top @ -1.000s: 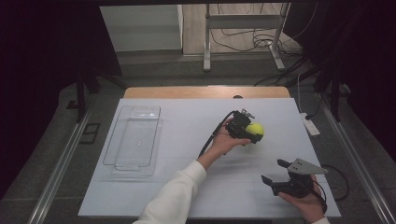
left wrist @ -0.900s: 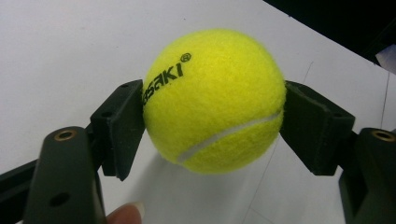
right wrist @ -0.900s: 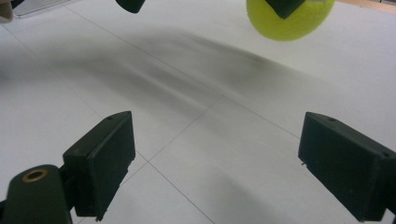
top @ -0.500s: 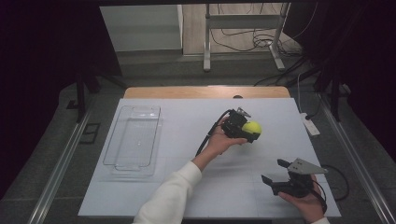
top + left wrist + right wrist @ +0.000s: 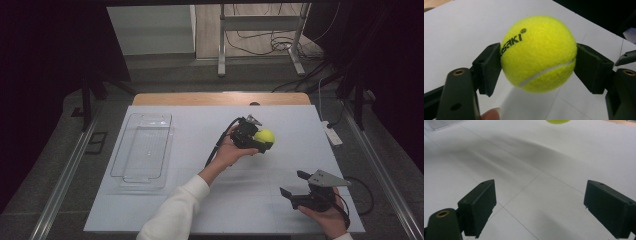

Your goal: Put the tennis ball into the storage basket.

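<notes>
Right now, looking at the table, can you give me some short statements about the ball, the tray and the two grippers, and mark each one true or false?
1. The left gripper is shut on the tennis ball. True.
2. The ball lies inside the clear tray. False: it is in the left gripper, well apart from the tray.
3. The right gripper holds a second ball. False: its jaws stand open with nothing between them.
4. The ball is yellow-green with black lettering. True.
</notes>
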